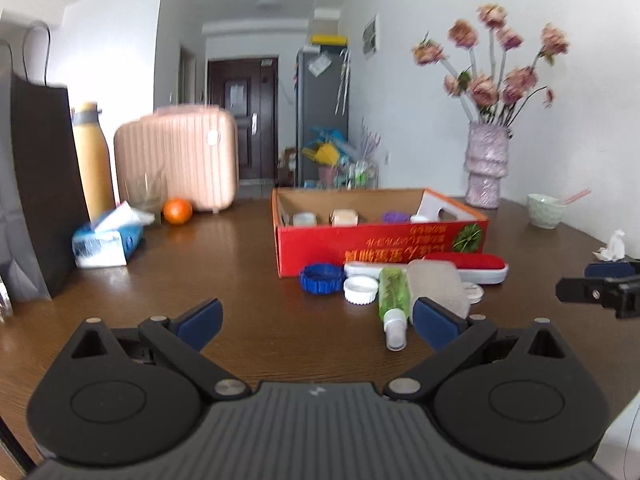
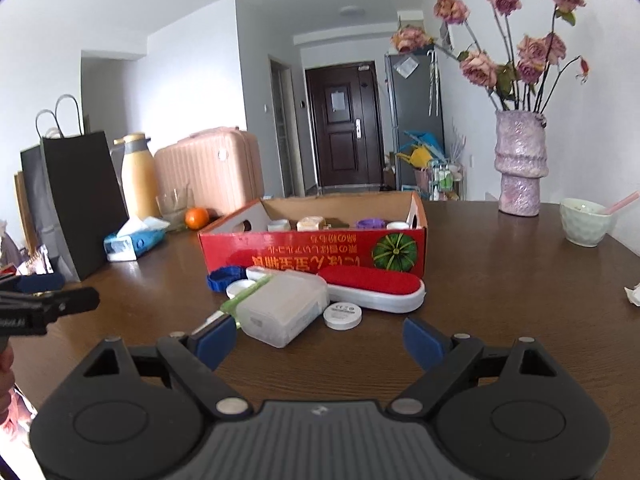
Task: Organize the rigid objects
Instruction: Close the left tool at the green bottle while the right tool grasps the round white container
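Note:
A red cardboard box (image 1: 376,246) (image 2: 308,250) on the brown table holds a few small jars and lids. In front of it lie a blue lid (image 1: 322,278) (image 2: 222,277), a white lid (image 1: 360,289) (image 2: 237,289), a green spray bottle (image 1: 394,304), a frosted plastic box (image 1: 438,288) (image 2: 284,306), a red-and-white brush (image 1: 464,268) (image 2: 374,288) and a small white disc (image 2: 342,315). My left gripper (image 1: 318,322) is open just short of the bottle, nothing between its fingers. My right gripper (image 2: 320,342) is open before the frosted box and disc.
At the left stand a black paper bag (image 1: 36,200) (image 2: 80,204), a yellow flask (image 1: 94,160), a pink case (image 1: 180,160), an orange (image 1: 177,211) and a tissue pack (image 1: 106,244). A vase of flowers (image 2: 520,168) and a green bowl (image 2: 586,222) stand at the right.

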Demonstrator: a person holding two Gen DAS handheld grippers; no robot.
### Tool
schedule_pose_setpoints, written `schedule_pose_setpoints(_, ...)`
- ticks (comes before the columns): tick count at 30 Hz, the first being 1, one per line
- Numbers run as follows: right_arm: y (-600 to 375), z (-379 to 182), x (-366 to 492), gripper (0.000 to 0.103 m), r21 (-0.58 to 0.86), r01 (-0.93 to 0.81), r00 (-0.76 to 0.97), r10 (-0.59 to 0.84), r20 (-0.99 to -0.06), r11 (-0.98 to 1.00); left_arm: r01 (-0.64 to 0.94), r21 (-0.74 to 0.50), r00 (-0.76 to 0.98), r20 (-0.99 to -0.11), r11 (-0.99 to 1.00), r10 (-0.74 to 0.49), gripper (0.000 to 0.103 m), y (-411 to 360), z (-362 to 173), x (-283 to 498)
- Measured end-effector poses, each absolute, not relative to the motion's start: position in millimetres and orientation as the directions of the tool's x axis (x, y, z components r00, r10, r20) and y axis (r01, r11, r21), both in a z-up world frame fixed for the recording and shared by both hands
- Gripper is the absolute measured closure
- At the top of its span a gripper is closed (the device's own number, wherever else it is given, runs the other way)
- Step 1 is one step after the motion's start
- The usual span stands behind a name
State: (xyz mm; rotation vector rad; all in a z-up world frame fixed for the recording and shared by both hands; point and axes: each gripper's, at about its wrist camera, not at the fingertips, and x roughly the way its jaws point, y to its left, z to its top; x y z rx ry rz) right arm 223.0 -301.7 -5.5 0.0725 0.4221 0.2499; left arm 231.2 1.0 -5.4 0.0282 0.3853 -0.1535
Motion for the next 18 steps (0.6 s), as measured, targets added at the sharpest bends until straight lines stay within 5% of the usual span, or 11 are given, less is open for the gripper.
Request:
schedule_pose_setpoints(8, -302.2, -33.9, 285.4, 0.016, 0.115, -0.190, 0.828, 0.222, -0.515, 0.975, 0.239, -0.071, 0.832, -0.499, 0.968, -0.242, 0.003, -18.9, -25.0, 299.3)
schedule_pose_setpoints(13, -299.7, -41.3, 326.6, 0.033, 0.089, -0.200, 0.802, 0.215, -0.557, 0.976, 0.241, -0.085, 0.810, -0.531, 0.967, -0.249, 0.017, -32.5, -36.0, 344.3)
schedule_pose_setpoints(15, -296.4, -43.9, 339.8, 0.038, 0.086, -0.215, 0.792, 0.225, -0.568, 0.973, 0.220, -0.098, 0.788, -0.569, 0.971, -0.236, 0.032, -35.8, -41.9, 366.7)
schedule_pose_setpoints(18, -289.6, -49.3, 357.8, 0.044, 0.085, -0.232, 0.779, 0.238, -0.581, 0.969, 0.195, -0.119, 0.771, -0.594, 0.973, -0.227, 0.036, -37.1, -47.8, 392.5)
